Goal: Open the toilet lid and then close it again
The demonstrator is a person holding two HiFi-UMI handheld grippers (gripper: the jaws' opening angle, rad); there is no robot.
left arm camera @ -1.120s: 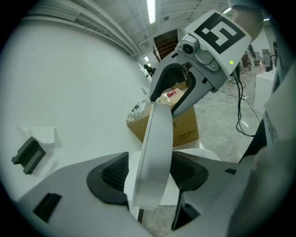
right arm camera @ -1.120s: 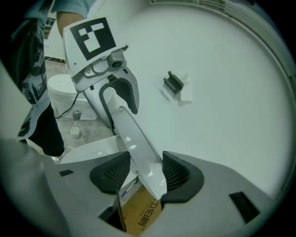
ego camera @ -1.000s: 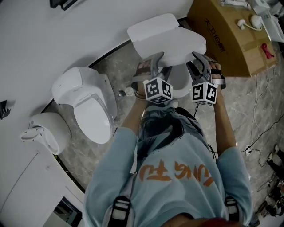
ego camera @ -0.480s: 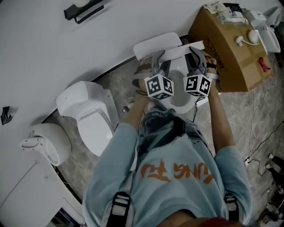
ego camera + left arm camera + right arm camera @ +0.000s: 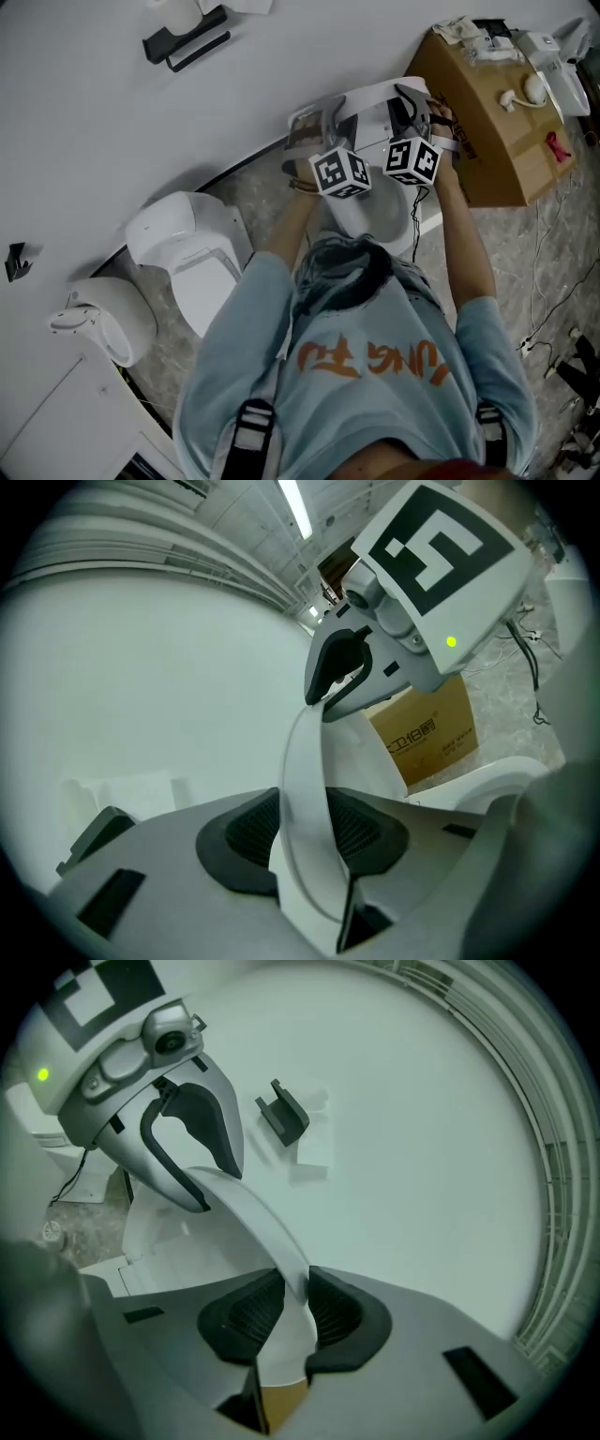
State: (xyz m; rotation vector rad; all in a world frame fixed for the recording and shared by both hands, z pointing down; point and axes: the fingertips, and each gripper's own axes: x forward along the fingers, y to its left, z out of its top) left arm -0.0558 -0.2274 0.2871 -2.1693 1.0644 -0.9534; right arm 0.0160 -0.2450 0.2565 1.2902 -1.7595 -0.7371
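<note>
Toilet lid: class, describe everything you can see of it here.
The toilet lid is smooth, glossy white, plastic-looking, with a thin rounded rim. It stands raised, nearly upright, towards the white wall. The left tongs and right tongs, their jaws closing, each pinch its front rim between dark ribbed pads.

Ahead of you rises a plain white wall [image 5: 187, 122] carrying a black angular bracket [image 5: 184, 41]. Grey marbled stone floor [image 5: 562, 216] spreads below, with a brown cardboard box [image 5: 487, 122] to your right and a spare white ceramic toilet [image 5: 192, 248] to your left.
</note>
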